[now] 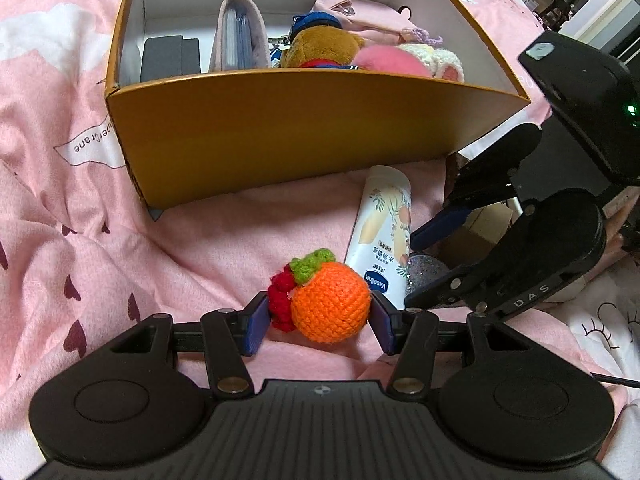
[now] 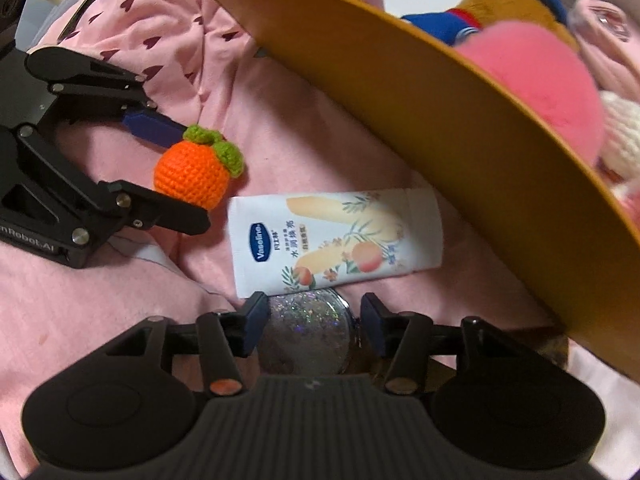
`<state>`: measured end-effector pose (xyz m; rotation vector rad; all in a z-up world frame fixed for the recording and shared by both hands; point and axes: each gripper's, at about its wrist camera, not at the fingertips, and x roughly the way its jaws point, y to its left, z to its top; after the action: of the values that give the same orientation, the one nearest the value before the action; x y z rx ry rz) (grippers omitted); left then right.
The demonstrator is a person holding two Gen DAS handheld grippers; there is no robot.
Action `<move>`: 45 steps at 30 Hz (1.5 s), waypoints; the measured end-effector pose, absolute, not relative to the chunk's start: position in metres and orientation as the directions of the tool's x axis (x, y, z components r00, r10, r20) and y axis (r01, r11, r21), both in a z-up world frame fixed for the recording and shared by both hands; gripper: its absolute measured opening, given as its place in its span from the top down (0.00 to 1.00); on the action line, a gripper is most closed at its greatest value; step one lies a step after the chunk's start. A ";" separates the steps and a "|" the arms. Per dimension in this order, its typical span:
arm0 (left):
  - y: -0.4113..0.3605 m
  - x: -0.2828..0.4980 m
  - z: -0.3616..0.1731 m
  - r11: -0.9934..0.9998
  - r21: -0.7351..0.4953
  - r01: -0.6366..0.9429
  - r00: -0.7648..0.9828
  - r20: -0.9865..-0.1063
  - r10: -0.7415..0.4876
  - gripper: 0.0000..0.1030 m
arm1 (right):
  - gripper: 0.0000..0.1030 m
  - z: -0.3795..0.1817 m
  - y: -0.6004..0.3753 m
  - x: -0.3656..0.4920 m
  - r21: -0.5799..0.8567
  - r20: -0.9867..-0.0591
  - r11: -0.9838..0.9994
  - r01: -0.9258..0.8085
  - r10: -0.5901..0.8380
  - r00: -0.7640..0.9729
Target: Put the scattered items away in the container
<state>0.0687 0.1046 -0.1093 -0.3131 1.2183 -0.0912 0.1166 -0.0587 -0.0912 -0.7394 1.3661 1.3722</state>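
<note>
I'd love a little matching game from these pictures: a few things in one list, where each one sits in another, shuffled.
Things:
1. crochet orange
2. lotion tube
3. glitter disc
4. teddy bear

Places:
A. inside the yellow box
B. between the left gripper's pads
C. between the right gripper's open jaws
D. lying on the pink blanket beside the box

Pairs: 1-B, 2-D, 3-C, 4-A

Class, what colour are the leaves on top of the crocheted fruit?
Green; the leaves on the orange fruit show best in the right wrist view.
</note>
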 end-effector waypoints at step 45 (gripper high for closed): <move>0.073 0.049 -0.102 0.969 -0.233 0.085 0.252 -0.936 -0.248 0.41 | 0.63 -0.093 -0.117 0.073 0.440 -0.835 0.384 -0.812 0.508 -0.212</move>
<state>0.0491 0.0727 -0.1022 -0.1452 1.2979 -0.2274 0.0731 -0.1170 -0.0931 -0.3110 1.2963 1.2412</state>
